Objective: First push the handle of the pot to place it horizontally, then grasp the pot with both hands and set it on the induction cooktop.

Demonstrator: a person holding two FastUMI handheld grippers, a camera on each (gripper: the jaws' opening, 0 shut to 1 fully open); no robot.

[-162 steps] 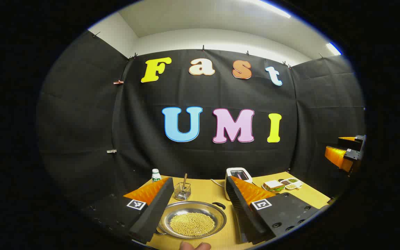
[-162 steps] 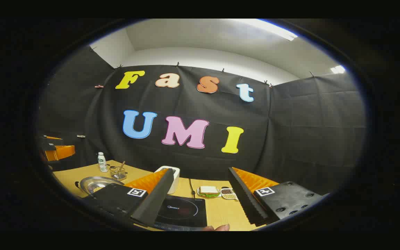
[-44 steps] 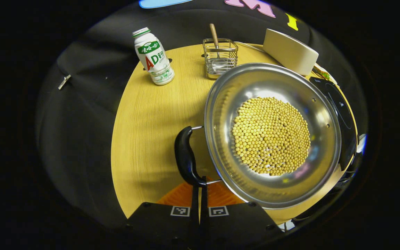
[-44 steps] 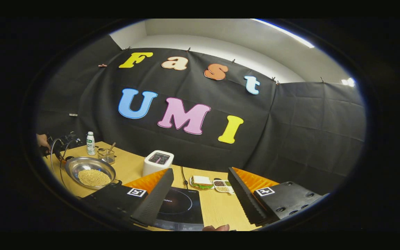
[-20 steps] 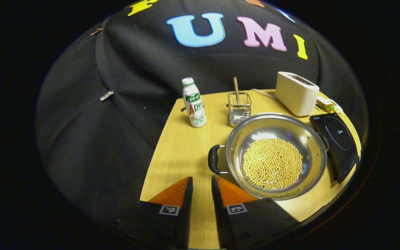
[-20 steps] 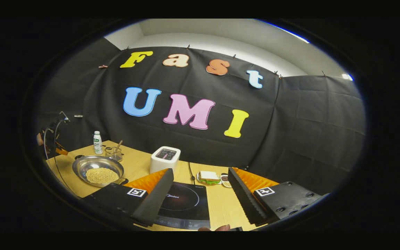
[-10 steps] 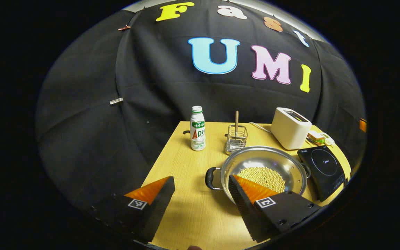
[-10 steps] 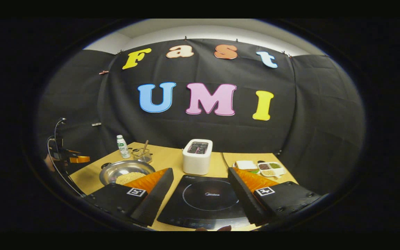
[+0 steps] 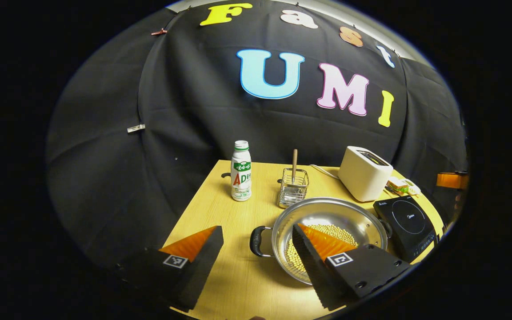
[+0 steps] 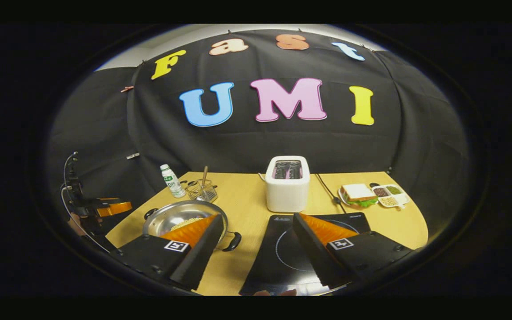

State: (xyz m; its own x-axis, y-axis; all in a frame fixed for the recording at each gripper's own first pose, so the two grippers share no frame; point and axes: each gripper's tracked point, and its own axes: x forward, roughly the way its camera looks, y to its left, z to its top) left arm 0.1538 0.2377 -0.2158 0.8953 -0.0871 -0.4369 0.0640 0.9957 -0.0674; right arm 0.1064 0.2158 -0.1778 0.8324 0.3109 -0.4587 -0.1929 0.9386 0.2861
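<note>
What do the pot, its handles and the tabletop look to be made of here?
Pot: polished metal, likely stainless steel, since the inner wall shines and mirrors light. Handles: glossy black, probably plastic, on thin metal brackets. Tabletop: pale wood-grain surface, matte; whether laminate or solid wood is unclear.

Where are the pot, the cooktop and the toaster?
pot (image 9: 354, 218), left gripper view, bare inner wall.
induction cooktop (image 9: 405, 218), left gripper view, glass top.
toaster (image 10: 287, 195), right gripper view, front face.
</note>
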